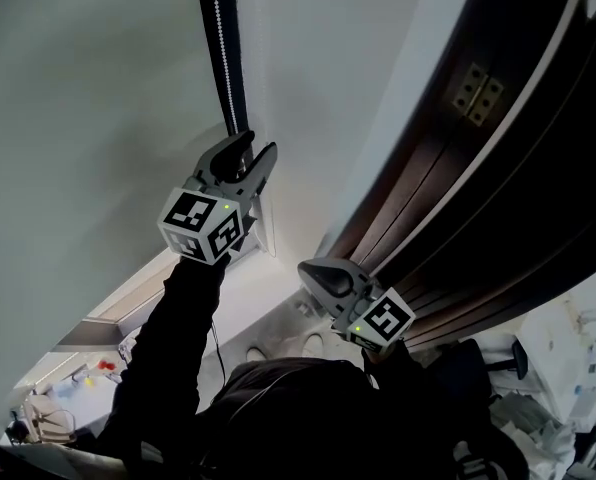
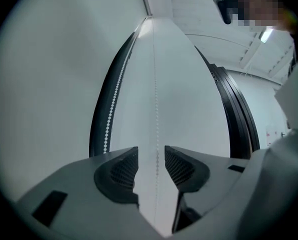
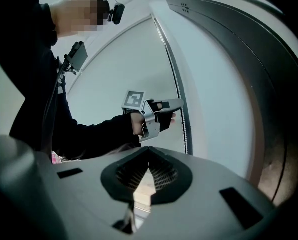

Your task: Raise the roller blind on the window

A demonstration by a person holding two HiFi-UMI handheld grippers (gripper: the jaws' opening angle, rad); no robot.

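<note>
The pale roller blind fills the window on the left. Its white bead chain hangs along a dark frame strip. My left gripper is raised to the chain. In the left gripper view its jaws stand open, and one thin strand of the chain runs down the gap without the pads pressing on it. The other strand hangs further left. My right gripper hangs lower and to the right, shut on nothing. From there I see the left gripper beside the chain.
A dark wooden door frame with a brass hinge curves down the right side, with a white wall strip between it and the window. Cluttered things lie far below at the lower left.
</note>
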